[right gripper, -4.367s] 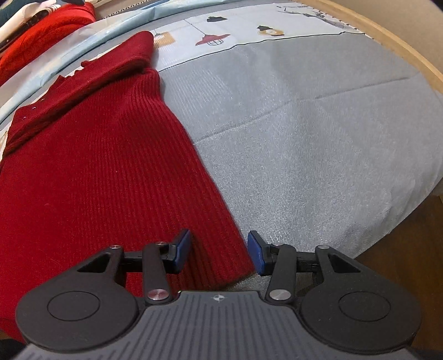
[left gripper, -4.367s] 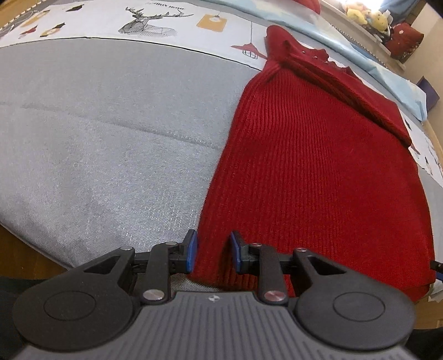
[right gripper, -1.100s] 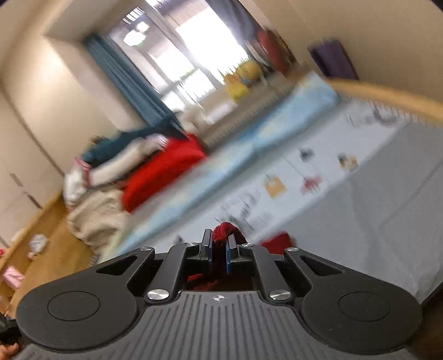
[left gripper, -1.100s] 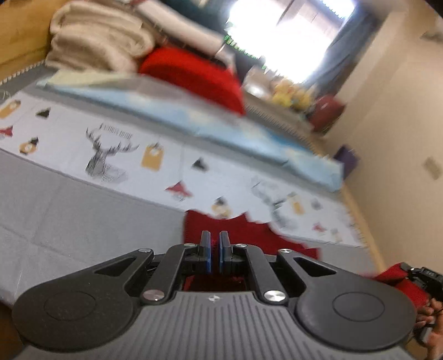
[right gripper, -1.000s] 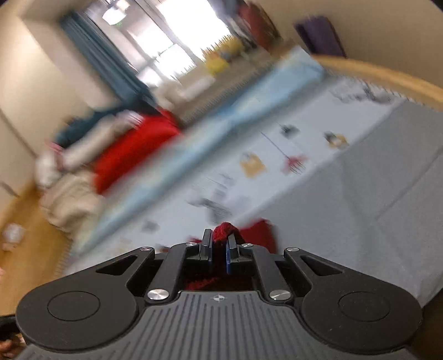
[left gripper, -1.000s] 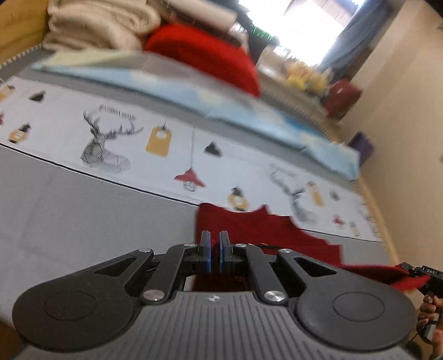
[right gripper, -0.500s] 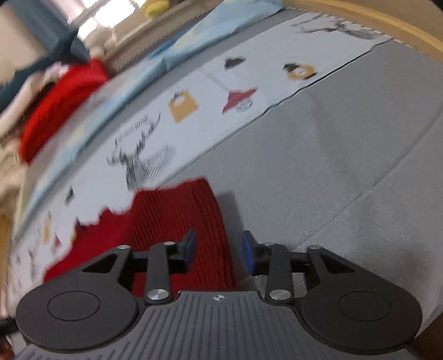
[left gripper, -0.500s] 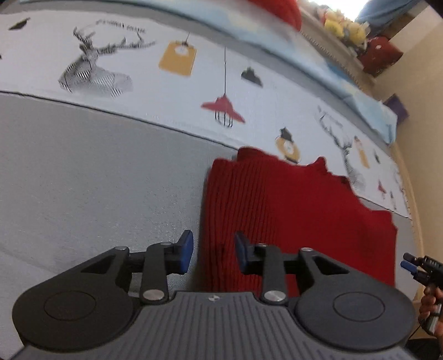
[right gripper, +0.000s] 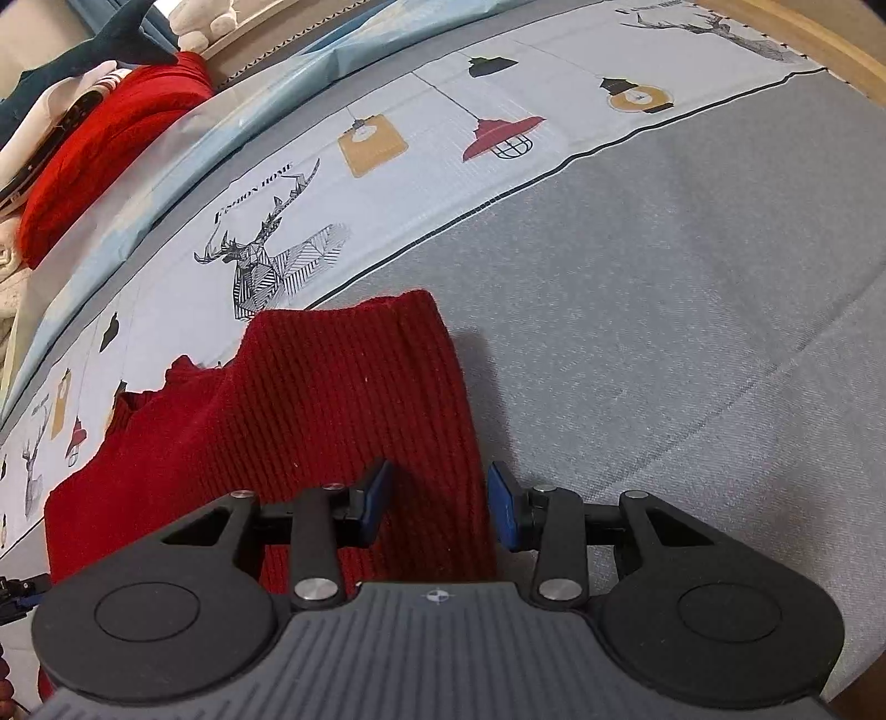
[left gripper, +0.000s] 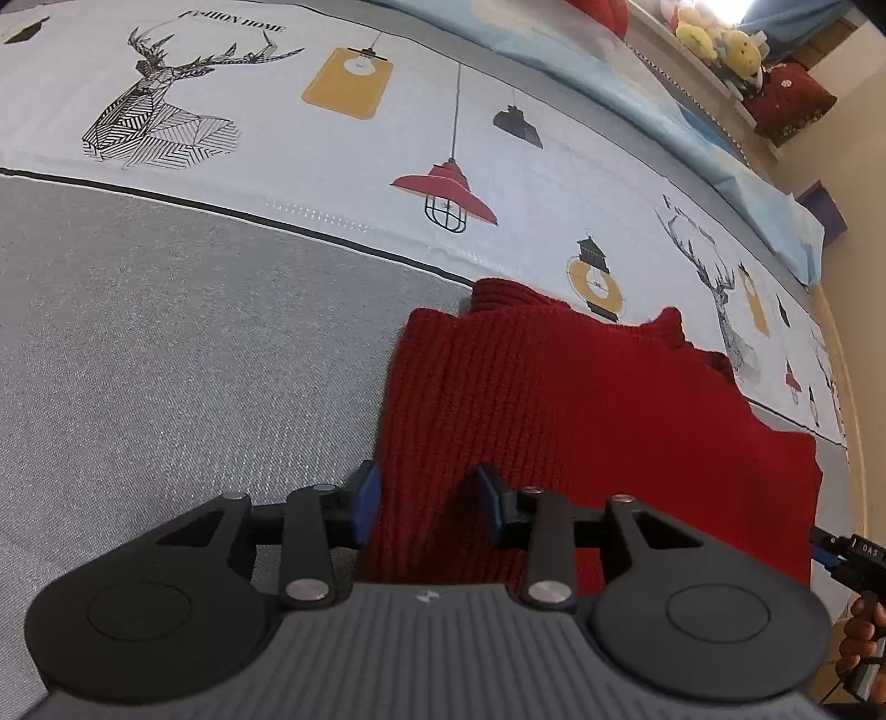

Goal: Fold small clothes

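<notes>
A dark red ribbed knit garment lies folded over on the grey bed cover. My left gripper is open, its fingers astride the garment's left near edge, holding nothing. In the right wrist view the same garment lies flat, and my right gripper is open astride its right near edge. The other gripper shows at the far right of the left wrist view.
A printed sheet with deer and lamps lies beyond the grey cover. A pile of red and white clothes sits at the far left in the right wrist view. Stuffed toys line a shelf. A wooden bed edge runs along the right.
Both grippers carried the garment's near hem up and forward while shut on it, laid it over the far part, then opened and let go. The garment now lies folded shorter.
</notes>
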Tool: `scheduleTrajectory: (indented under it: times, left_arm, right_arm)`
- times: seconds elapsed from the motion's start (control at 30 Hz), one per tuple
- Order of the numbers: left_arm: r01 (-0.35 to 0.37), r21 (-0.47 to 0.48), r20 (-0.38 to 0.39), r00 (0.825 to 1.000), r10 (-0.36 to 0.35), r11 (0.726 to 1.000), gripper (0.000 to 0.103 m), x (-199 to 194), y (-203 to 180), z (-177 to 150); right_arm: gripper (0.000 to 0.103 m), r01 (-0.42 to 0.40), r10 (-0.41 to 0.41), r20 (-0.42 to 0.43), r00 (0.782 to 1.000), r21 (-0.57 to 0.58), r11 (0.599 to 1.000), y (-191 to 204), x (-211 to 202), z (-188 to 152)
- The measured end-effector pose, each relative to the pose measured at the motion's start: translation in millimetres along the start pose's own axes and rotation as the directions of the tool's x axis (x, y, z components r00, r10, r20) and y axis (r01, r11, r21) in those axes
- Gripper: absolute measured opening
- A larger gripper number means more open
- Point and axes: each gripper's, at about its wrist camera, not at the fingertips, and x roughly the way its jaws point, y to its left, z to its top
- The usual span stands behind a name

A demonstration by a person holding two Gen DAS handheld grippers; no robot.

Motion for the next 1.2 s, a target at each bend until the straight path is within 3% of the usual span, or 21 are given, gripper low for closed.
scheduleTrajectory:
  times: [0.07,0.1,0.13,0.27,0.33,0.47,0.57,0.63,0.7,0.77,0.8,0.83,0.87,0.93,1.0,1.07,1.2]
  left_arm:
    - [-0.001,-0.009,-0.001,1.000,0.001,1.000,0.043,3,1,2]
    - [-0.001,-0.013,-0.002,1.000,0.001,1.000,0.043,4,2,3]
    - [0.000,-0.019,-0.004,1.000,0.000,1.000,0.043,5,2,4]
    - [0.000,-0.013,0.008,1.000,0.000,1.000,0.041,5,1,5]
    - [-0.009,0.015,0.029,1.000,0.009,1.000,0.015,2,-2,5]
    - [-0.005,0.070,0.148,0.989,-0.005,0.998,0.012,-25,-9,6]
    - [0.045,0.059,0.279,0.958,-0.060,0.997,0.012,-56,-10,5]
    - [0.054,0.081,0.372,0.925,-0.080,0.995,0.012,-73,-14,3]
    - [0.033,0.114,0.448,0.891,-0.080,0.993,0.012,-83,-22,2]
    - [-0.002,0.126,0.473,0.879,-0.059,0.992,0.012,-84,-26,2]
    - [-0.017,0.124,0.464,0.885,-0.043,0.992,0.013,-81,-27,3]
    - [-0.027,0.117,0.428,0.904,-0.025,0.993,0.014,-74,-27,4]
    - [-0.037,0.106,0.384,0.923,-0.006,0.994,0.015,-68,-27,6]
    - [-0.015,0.095,0.258,0.966,-0.010,0.995,0.025,-55,-22,7]
    - [0.011,0.097,0.161,0.987,-0.027,0.995,0.052,-48,-18,2]
    - [0.025,0.110,0.058,0.998,-0.032,0.994,0.057,-44,-15,-8]
    - [0.103,0.104,-0.087,0.992,-0.094,0.989,0.057,-44,0,-32]
  right_arm:
    - [0.030,-0.011,0.011,0.001,1.000,-0.013,1.000,1,0,1]
    - [0.017,-0.015,0.015,0.006,1.000,-0.024,1.000,3,-1,1]
    - [0.014,-0.009,0.010,0.020,1.000,-0.044,0.999,5,-3,1]
    - [0.012,-0.005,0.012,0.077,0.997,-0.093,0.996,11,-14,2]
    - [0.011,-0.015,0.028,0.125,0.992,-0.106,0.994,15,-24,2]
    - [0.010,-0.014,0.045,0.229,0.972,-0.135,0.991,25,-47,4]
    - [0.010,-0.020,0.067,0.333,0.941,-0.141,0.990,29,-67,3]
    - [0.010,-0.010,0.082,0.411,0.908,-0.176,0.984,37,-79,2]
    - [0.010,0.028,0.083,0.483,0.872,-0.219,0.975,47,-86,0]
    - [0.010,0.053,0.062,0.508,0.859,-0.210,0.976,51,-83,3]
    - [0.010,0.057,0.047,0.494,0.868,-0.192,0.980,50,-78,6]
    - [0.012,0.065,0.023,0.470,0.882,-0.170,0.983,50,-70,8]
    - [0.013,0.080,-0.010,0.423,0.906,-0.147,0.986,48,-59,11]
    - [0.015,0.108,-0.075,0.245,0.966,-0.123,0.986,44,-28,13]
    - [0.019,0.181,-0.169,0.118,0.979,-0.106,0.978,34,-10,8]
    - [0.029,0.140,-0.138,0.030,0.990,-0.068,0.988,21,-6,1]
    - [0.031,0.070,-0.072,-0.043,0.996,-0.049,0.996,1,-20,-16]
